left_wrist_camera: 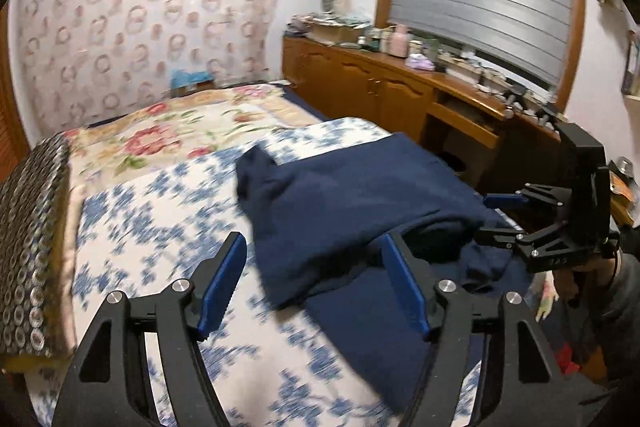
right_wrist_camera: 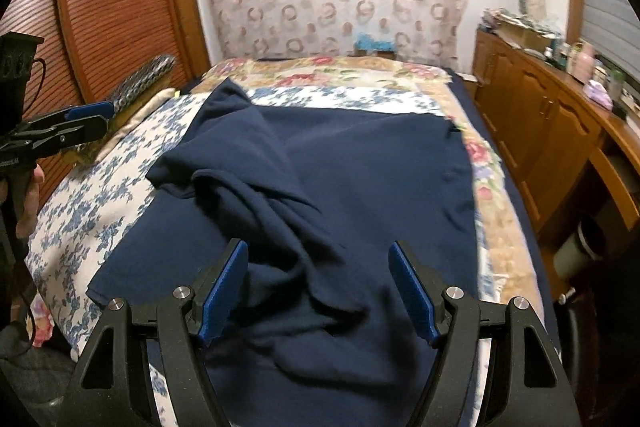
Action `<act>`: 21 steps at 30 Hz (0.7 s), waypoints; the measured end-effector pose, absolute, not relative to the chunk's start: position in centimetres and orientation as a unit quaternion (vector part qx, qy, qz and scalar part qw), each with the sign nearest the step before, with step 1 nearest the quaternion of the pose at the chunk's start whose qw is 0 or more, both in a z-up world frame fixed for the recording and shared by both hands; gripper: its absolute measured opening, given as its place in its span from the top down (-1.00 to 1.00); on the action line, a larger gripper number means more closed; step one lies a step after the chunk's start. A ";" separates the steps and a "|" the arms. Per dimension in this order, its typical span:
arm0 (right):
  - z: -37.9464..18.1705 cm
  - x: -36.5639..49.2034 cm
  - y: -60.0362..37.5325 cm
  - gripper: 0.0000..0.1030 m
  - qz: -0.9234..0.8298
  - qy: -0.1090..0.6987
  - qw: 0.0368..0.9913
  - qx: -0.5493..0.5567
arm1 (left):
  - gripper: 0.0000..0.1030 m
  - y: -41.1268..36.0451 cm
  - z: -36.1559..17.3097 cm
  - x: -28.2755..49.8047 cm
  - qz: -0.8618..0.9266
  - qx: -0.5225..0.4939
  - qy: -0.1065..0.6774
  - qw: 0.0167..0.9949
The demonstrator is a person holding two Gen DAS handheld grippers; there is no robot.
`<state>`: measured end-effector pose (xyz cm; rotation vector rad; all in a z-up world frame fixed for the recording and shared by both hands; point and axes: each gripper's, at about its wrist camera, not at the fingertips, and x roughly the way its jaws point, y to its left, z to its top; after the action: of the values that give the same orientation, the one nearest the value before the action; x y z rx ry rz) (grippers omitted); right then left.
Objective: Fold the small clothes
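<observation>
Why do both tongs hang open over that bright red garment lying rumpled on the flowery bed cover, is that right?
Nearly right, but the garment is navy blue, not red, as the right wrist view shows plainly. It does lie rumpled on the flowery bed cover, and both the left tongs and right tongs hang open.

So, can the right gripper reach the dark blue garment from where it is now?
Probably yes: the right gripper hangs open directly over the dark blue garment, and nothing lies between them.
</observation>
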<state>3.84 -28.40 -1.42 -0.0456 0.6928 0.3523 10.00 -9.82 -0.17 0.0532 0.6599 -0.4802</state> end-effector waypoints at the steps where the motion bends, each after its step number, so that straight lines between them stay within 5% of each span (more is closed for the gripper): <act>1: -1.5 4.1 -28.3 -0.45 0.174 0.340 0.924 -0.026 | -0.38 -9.4 -0.5 10.0 -0.228 0.025 0.322 0.919; 10: -2.0 6.9 -28.7 -0.44 0.177 0.363 0.914 -0.044 | -0.39 -6.9 -2.2 9.5 -0.197 0.014 0.328 0.924; 21: -2.0 6.7 -28.9 0.68 0.212 0.362 0.906 -0.058 | -0.39 -5.8 -3.2 9.4 -0.192 0.001 0.335 0.923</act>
<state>6.65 -28.93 -1.96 -0.1200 0.7473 0.4379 9.38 -5.81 -3.19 0.0024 0.6880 -0.3932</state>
